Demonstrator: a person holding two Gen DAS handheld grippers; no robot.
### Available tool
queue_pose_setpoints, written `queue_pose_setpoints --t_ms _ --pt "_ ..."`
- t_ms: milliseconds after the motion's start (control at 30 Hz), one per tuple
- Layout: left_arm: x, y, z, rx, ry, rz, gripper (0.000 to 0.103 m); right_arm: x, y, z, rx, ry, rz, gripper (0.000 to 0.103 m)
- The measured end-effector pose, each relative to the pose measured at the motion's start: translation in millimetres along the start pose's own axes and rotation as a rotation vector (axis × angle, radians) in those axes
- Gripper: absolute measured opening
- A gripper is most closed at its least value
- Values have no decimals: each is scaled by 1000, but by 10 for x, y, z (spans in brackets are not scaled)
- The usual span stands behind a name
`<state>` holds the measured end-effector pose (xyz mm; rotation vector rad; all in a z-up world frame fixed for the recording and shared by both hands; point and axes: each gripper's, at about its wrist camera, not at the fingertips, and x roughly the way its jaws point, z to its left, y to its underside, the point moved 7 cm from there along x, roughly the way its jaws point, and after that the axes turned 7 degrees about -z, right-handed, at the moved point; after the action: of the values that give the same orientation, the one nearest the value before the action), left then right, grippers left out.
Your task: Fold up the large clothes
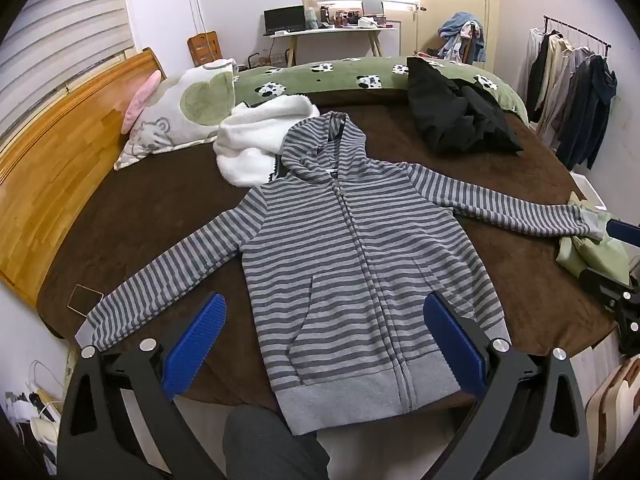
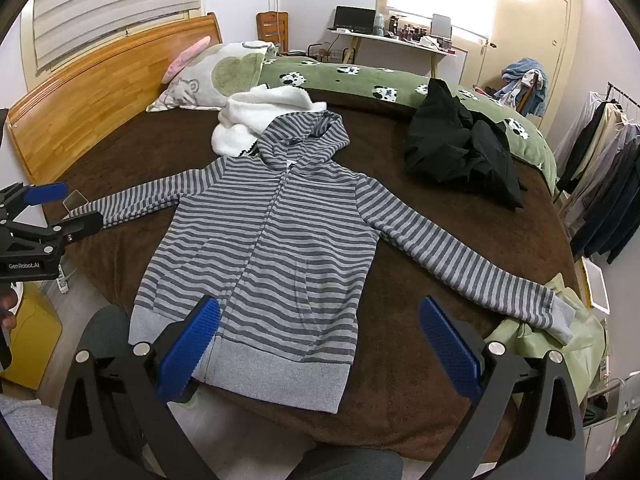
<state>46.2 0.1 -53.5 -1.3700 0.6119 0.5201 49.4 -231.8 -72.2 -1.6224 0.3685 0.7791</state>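
- Bedroom scene: a wide bed covered with a brown blanket (image 1: pixel 140 216), a wooden headboard (image 1: pixel 60 152) on my left, and striped window blinds above it.
- Spread flat on the brown blanket, front up and zipped, lies a grey striped hoodie (image 1: pixel 348 248). Its hood points away from me toward the far side of the bed, and its plain grey hem hangs at the near edge, just in front of me.
- Both sleeves are stretched outward. The left cuff ends near a small flat tan object (image 1: pixel 83 300) on the blanket; the right cuff rests on a crumpled pale green garment (image 2: pixel 560 344) at the bed's right edge.
- My left gripper (image 1: pixel 324 340) hovers above the hoodie's lower half, its blue-padded fingers (image 1: pixel 196 344) spread wide apart and holding nothing.
- My right gripper (image 2: pixel 320 344) hovers above the hem and the blanket beside it, fingers likewise spread wide and empty.
- Behind the hood sits a white fleecy bundle (image 1: pixel 260 140), touching the hood. A black jacket (image 1: pixel 456 112) lies in a heap on the far right of the bed, well apart from the hoodie.
- A heart-patterned pillow (image 1: pixel 180 112) leans by the headboard, and a green quilt with panda prints (image 1: pixel 360 76) runs along the far edge.
- Farther back stand a cluttered white desk (image 1: pixel 332 32) under a bright window and a clothes rack (image 1: pixel 572 92) on the right.
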Motion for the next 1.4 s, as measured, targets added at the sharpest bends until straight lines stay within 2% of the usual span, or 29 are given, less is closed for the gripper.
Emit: queue_pose_setpoints --t_ms 1400 --pt "-3 -25 25 -14 10 -6 97 -30 -12 -25 0 -2 0 98"
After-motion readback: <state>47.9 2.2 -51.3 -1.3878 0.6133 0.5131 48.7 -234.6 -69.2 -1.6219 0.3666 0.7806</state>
